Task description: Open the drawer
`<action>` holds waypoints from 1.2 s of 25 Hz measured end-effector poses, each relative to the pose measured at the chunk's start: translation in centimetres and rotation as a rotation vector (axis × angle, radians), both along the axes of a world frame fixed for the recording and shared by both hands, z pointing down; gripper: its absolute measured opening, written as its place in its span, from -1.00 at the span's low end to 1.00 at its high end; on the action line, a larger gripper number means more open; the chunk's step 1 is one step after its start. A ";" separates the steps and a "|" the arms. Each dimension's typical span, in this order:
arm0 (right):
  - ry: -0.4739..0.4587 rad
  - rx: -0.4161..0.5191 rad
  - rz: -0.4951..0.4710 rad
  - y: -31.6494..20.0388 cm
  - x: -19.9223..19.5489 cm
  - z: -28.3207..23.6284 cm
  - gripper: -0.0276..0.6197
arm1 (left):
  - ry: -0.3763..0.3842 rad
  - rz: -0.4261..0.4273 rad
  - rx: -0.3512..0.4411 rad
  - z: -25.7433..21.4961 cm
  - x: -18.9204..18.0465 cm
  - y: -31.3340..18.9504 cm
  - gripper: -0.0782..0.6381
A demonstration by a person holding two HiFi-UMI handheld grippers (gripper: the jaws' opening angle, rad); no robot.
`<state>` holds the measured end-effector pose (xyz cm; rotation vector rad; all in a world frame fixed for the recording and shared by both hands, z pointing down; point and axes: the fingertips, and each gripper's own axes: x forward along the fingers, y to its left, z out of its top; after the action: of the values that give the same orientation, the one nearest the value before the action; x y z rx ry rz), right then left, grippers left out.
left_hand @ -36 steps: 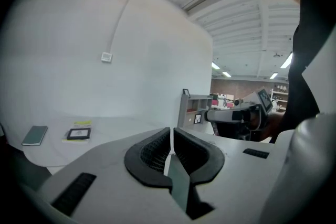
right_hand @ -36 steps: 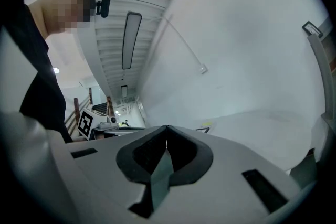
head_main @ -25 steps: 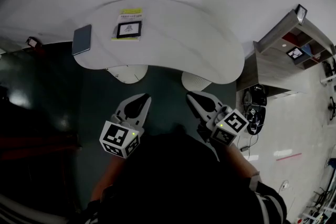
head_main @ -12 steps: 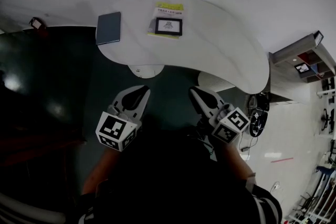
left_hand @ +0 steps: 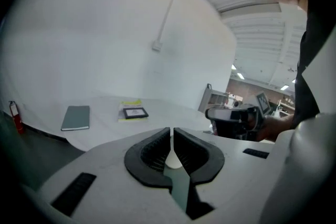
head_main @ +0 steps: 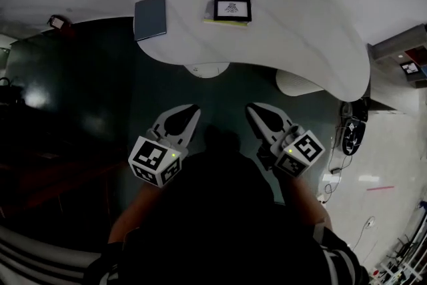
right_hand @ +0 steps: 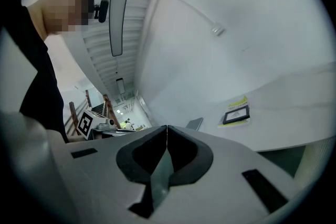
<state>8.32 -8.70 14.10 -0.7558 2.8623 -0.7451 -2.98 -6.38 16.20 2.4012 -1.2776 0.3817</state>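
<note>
The left gripper (head_main: 191,110) and right gripper (head_main: 252,107), white shells with black-padded jaws pressed together on nothing, hover before a smooth, white, kidney-shaped tabletop (head_main: 300,37) bearing a flat grey notebook (head_main: 150,17); where the drawer is I cannot tell

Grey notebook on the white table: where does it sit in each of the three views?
Head view: grey notebook upper left of centre.
Left gripper view: grey notebook at the left, about mid-height.
Right gripper view: grey notebook just right of centre, only a sliver showing.
Shared landmark: the black-framed card on its yellow-edged sheet, to the notebook's right in all three.
</note>
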 end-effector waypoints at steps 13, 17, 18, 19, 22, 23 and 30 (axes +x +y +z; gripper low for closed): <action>-0.013 -0.106 -0.027 2.3 -7.9 6.3 -0.87 | 0.029 0.034 -0.080 4.7 -5.7 1.1 -0.70; -0.012 -0.072 -0.045 2.6 -14.4 6.3 -0.86 | 0.019 0.099 -0.047 5.4 -11.4 1.1 -0.70; -0.009 -0.071 -0.034 2.4 -15.9 6.8 -0.87 | 0.021 0.119 -0.041 6.0 -12.8 1.1 -0.70; -0.010 -0.077 -0.013 2.2 -17.3 7.3 -0.86 | 0.023 0.142 -0.041 6.7 -14.1 1.2 -0.70; -0.014 -0.117 0.062 1.5 -20.2 9.6 -0.86 | 0.019 0.203 -0.057 9.7 -17.0 1.2 -0.70; -0.006 -0.118 0.072 1.2 -20.9 10.5 -0.86 | 0.016 0.211 -0.062 10.8 -17.7 0.9 -0.70; 0.057 -0.093 0.143 -1.8 -22.3 19.3 -0.86 | -0.032 0.177 -0.023 20.9 -20.3 -4.0 -0.70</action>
<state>-13.95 -10.46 33.40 -0.9970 2.8020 -0.8542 -23.33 -10.34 37.12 2.5059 -1.0707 0.4846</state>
